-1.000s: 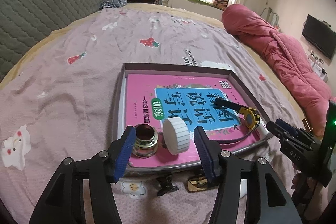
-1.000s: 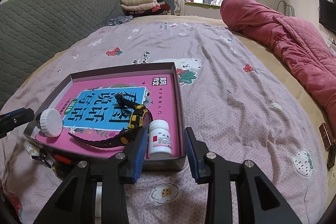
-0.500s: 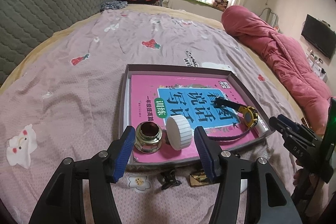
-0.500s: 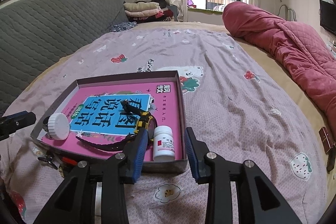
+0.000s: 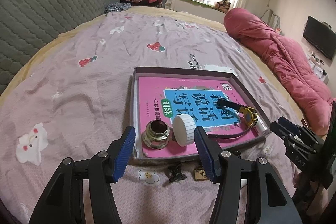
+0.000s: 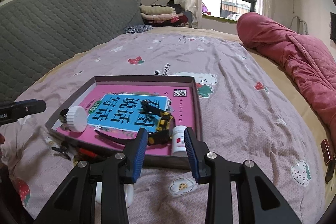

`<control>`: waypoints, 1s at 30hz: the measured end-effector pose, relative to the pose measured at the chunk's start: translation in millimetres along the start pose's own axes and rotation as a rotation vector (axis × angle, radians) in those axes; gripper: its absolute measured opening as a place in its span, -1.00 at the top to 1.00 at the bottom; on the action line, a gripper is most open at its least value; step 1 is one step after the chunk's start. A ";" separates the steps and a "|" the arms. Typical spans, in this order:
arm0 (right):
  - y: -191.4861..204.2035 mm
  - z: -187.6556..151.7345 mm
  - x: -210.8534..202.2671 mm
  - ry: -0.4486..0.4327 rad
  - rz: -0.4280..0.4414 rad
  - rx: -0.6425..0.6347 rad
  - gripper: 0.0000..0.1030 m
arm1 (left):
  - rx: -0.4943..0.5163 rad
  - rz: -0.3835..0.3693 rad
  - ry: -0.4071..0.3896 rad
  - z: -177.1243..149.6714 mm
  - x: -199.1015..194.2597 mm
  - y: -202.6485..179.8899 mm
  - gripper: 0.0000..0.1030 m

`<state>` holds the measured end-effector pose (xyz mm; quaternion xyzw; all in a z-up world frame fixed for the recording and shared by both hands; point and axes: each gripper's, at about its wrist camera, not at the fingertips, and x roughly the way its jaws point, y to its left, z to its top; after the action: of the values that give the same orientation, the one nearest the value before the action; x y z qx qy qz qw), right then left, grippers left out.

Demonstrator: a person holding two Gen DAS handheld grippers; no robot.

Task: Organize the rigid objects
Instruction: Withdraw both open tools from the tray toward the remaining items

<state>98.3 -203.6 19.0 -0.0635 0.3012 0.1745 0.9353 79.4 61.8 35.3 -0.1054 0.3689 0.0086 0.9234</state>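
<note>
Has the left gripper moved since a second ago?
Yes. The left gripper has pulled back from the tray: its fingertips overlapped the tray's near wall earlier and now sit just short of it, open.

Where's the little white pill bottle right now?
In the right wrist view, the pill bottle stands in the tray's near right corner, beside the watch.

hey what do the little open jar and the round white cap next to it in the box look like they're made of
Open jar: looks like metal or metallised glass, glossy silver-gold, with bright reflections on its faceted sides; I can't settle which.
White cap: probably matte plastic, judging by its even white colour, fine ribbed rim and lack of shine.
</note>
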 end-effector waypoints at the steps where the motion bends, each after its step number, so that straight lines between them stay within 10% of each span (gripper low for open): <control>1: 1.5 -0.2 -0.8 -0.001 0.002 -0.005 0.29 | 0.001 -0.001 0.000 0.0 -1.1 -0.3 -0.16; 18: 34.2 -13.1 1.6 0.062 0.101 -0.106 0.28 | 0.054 -0.039 0.045 -17.6 -2.6 -18.8 -0.16; 30: 44.6 -25.7 19.1 0.205 0.321 -0.054 0.28 | 0.067 -0.053 0.076 -27.3 1.3 -25.2 -0.16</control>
<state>82.6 -162.3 -13.7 -0.0573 0.3964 0.3219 0.8579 64.2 31.6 19.9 -0.0843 0.4008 -0.0321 0.9117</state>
